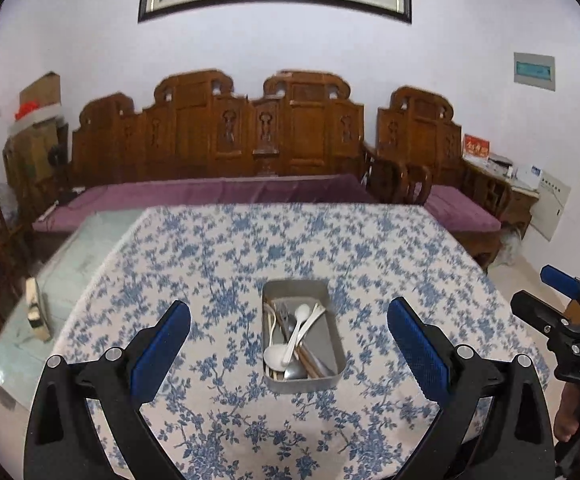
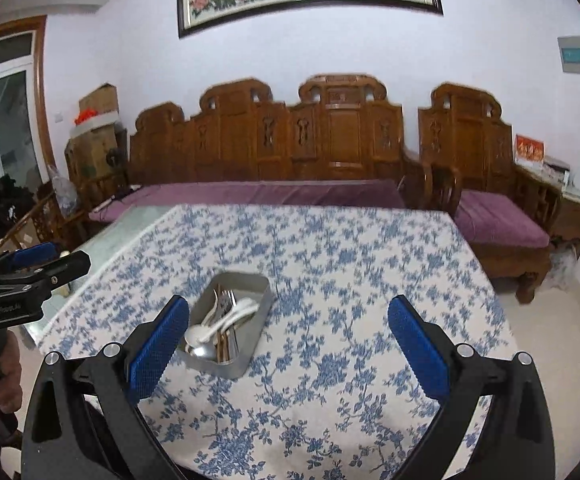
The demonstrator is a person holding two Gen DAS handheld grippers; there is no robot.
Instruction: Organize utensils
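A metal tin (image 1: 331, 380) stands on the blue-flowered tablecloth (image 1: 230, 248). It holds white plastic spoons (image 1: 290, 340), a metal spoon (image 1: 295, 370), chopsticks and a fork. My left gripper (image 1: 290, 344) is open and empty, held above the near side of the tin. My right gripper (image 2: 290, 344) is open and empty, to the right of the tin (image 2: 264, 292), with its left pad near the tin's near corner. The right gripper also shows at the right edge of the left wrist view (image 1: 561, 312). The left gripper also shows at the left edge of the right wrist view (image 2: 30, 268).
The table's bare glass edge (image 1: 70, 276) lies left of the cloth, with a small pale object (image 1: 36, 312) on it. A carved wooden sofa with purple cushions (image 1: 210, 196) stands behind the table. A wooden armchair (image 2: 489, 220) is at the far right.
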